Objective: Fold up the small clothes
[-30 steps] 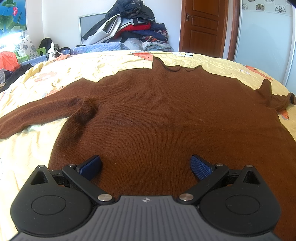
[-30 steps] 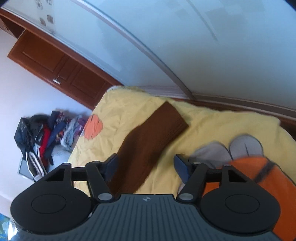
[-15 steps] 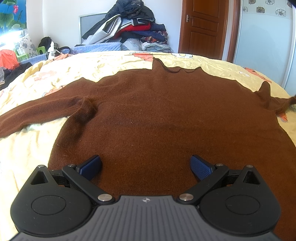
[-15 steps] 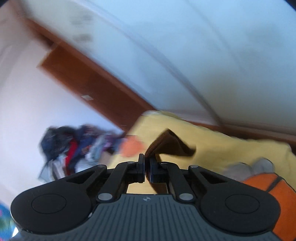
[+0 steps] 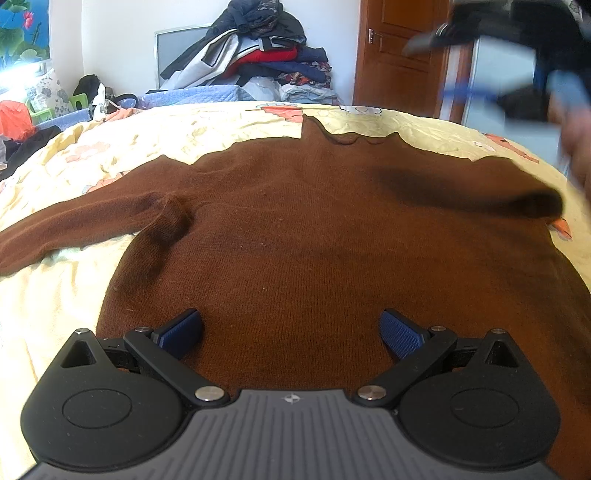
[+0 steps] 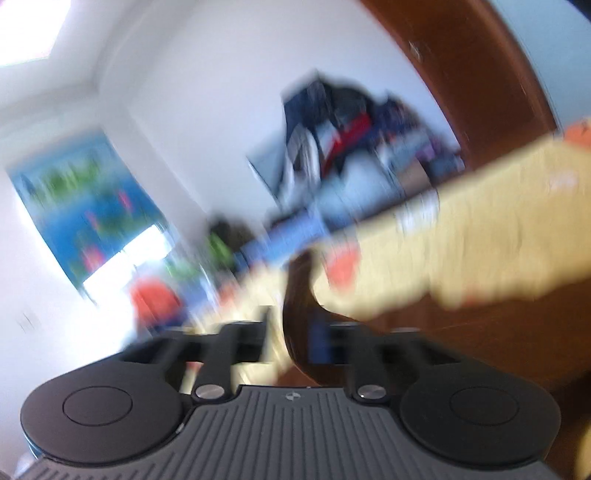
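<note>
Brown sweater (image 5: 314, 236) lies on yellow bedspread (image 5: 66, 295), unlabelled.

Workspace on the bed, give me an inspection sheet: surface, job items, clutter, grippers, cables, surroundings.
Surface: yellow bedspread, wrinkled.
Job's things: brown sweater spread flat; right sleeve folded across the chest, left sleeve still outstretched.
Clutter: clothes pile against the far wall.
Grippers: left gripper open above the hem; right gripper blurred, brown fabric between its fingers, closure unclear.
Cables: nothing seen.
Surroundings: wooden door, blue poster.
</note>
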Action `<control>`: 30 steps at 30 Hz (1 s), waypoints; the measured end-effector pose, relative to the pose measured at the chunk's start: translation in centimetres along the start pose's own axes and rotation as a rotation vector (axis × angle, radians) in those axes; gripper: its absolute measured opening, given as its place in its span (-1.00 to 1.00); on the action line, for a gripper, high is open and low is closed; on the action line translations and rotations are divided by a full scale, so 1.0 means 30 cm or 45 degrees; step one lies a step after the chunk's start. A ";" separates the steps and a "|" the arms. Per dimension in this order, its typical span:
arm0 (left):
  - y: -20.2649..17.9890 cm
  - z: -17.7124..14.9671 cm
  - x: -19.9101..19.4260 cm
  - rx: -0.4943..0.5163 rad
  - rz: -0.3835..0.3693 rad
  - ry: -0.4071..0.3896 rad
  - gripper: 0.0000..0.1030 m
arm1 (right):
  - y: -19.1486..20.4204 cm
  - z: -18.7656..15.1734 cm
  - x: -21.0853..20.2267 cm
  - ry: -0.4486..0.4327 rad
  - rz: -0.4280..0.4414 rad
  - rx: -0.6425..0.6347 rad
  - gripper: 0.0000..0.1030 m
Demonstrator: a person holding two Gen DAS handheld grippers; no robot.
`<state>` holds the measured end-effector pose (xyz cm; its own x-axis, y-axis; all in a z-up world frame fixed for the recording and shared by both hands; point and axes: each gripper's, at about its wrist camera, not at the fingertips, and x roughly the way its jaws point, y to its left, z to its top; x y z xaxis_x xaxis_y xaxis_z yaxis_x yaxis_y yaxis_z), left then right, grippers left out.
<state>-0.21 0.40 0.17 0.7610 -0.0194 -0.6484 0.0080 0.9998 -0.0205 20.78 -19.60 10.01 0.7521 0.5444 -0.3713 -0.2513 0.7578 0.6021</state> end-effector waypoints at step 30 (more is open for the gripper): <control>0.044 0.505 0.294 -0.280 -0.055 -0.023 -0.91 | -0.289 -0.375 -0.221 -0.045 -0.143 0.049 0.78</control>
<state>16.33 1.70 5.94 0.7747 -0.0602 -0.6295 -0.0992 0.9716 -0.2150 11.10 -25.73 -0.71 0.7955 0.4431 -0.4133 -0.1411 0.7987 0.5849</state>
